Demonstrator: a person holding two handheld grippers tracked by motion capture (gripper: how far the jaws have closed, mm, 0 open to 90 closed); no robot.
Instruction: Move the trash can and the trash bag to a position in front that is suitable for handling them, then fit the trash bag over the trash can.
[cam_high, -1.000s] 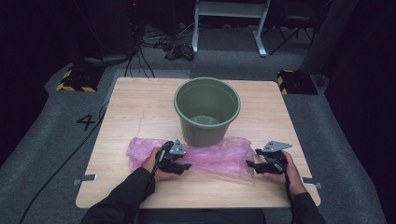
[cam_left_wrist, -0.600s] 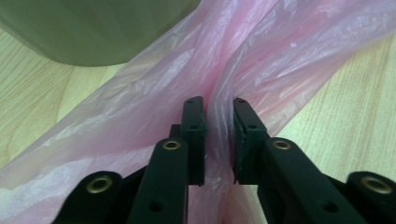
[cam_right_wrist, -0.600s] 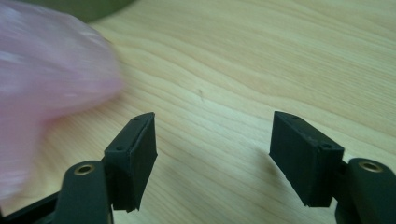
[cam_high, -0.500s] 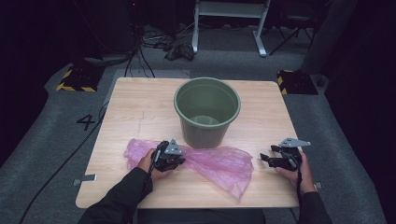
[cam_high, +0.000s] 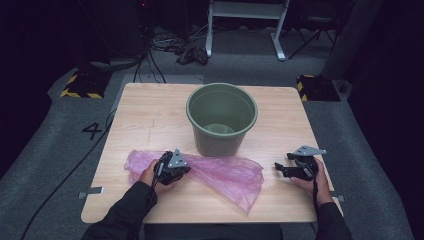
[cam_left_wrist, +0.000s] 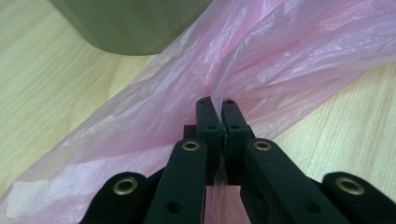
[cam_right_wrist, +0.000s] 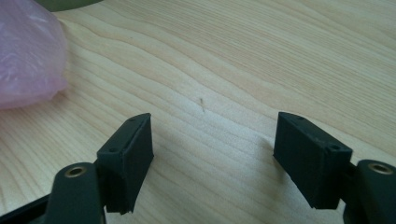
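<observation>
A pink plastic bag (cam_high: 220, 172) lies crumpled across the wooden table (cam_high: 150, 110) in front of a green bucket (cam_high: 222, 120). My left gripper (cam_high: 186, 169) is at the bag's left part. In the left gripper view its jaws (cam_left_wrist: 217, 103) have just closed and pinch a fold of the pink film (cam_left_wrist: 289, 56). My right gripper (cam_high: 279, 167) rests to the right of the bag, apart from it. Its jaws (cam_right_wrist: 215, 140) stand wide and have just been opening, with bare wood between them. The bag's end (cam_right_wrist: 28, 60) lies off to their left.
The bucket stands upright at the table's middle, its wall (cam_left_wrist: 130, 23) close behind the left gripper. The table's right edge is near the right hand. Beyond the table are dark floor, cables and a metal stand (cam_high: 245, 20).
The right gripper has drawn back to the right, away from the bag's right end. That end now lies slack and slanted toward the front edge. The left hand has shifted slightly right.
</observation>
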